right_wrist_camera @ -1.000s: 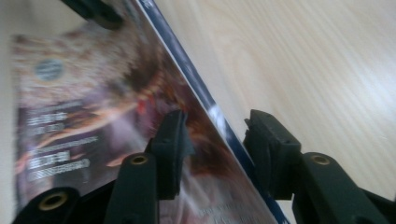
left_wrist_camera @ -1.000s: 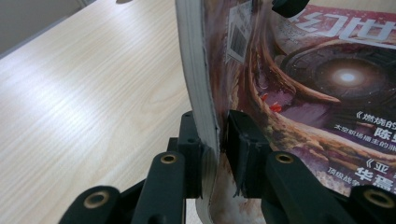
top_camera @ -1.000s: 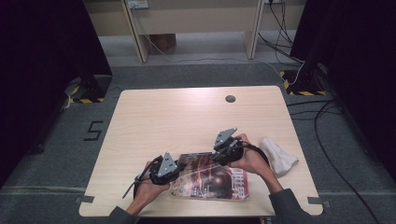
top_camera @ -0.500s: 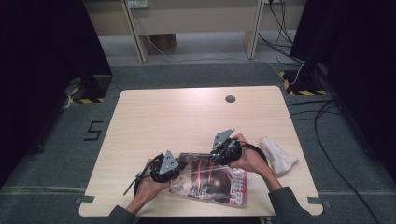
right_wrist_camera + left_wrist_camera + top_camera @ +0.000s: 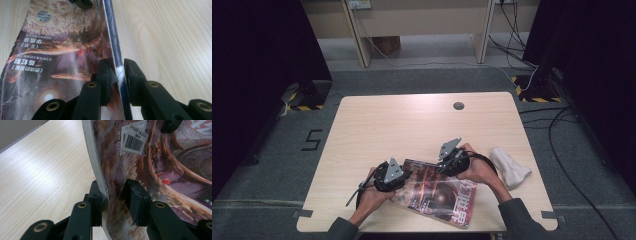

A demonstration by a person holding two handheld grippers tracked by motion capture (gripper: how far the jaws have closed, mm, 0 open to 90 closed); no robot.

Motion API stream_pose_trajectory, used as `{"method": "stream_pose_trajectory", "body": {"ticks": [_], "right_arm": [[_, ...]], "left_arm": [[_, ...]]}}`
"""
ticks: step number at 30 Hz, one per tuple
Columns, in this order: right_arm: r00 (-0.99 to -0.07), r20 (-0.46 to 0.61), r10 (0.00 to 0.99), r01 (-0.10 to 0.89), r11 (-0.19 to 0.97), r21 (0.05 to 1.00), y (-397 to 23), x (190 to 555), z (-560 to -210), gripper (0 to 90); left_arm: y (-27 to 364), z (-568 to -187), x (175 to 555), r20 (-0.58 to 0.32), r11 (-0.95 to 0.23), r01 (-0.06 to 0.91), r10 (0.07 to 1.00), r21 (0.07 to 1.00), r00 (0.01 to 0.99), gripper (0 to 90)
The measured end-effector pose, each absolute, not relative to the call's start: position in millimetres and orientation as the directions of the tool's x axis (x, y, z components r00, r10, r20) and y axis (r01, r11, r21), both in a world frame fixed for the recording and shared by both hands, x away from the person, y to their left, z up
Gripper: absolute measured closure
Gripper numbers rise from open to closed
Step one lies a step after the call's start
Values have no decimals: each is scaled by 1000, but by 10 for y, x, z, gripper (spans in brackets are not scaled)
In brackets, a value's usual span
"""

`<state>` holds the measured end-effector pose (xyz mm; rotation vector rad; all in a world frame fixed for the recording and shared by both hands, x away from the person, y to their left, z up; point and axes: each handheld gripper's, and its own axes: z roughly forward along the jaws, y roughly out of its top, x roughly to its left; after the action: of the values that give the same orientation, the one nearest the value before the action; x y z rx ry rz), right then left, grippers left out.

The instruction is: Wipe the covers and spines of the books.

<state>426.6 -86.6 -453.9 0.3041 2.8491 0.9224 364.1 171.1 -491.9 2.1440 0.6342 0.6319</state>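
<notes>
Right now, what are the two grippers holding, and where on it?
The magazine: right gripper clamps its spine edge; left gripper straddles the opposite page edge, jaws loosening.

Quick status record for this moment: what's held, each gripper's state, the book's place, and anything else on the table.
held item: book, glossy dark red cover with barcode sticker
left gripper: jaws straddle the book's page edge; a gap shows at one pad; they have just been opening
right gripper: shut on the book's spine edge, having just been closing
book position: near front edge of table, one edge raised
other items: white cloth at the right, apart from the book
</notes>
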Motion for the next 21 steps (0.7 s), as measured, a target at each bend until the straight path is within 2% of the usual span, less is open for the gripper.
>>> {"method": "stream_pose_trajectory", "body": {"ticks": [3,10,13,17,21], "right_arm": [[-969,-73,234,149,798,583,-851,4234,-4510,777],[-962,-186,202,75,845,529,-721,4045,-4389,840],[-957,-178,230,109,851,513,-688,4015,-4369,839],[-957,-188,222,96,851,516,-683,4027,-4362,843],[-955,-176,238,115,847,519,-685,4025,-4347,844]], "left_arm": [[1709,-4917,3640,220,-548,231,634,804,741,653],[1761,-4981,3690,162,-491,277,677,826,718,576],[1766,-4997,3702,160,-486,278,681,828,715,566],[1792,-5009,3712,146,-469,300,703,831,696,539],[1889,-5014,3705,88,-422,352,735,835,673,477]]}}
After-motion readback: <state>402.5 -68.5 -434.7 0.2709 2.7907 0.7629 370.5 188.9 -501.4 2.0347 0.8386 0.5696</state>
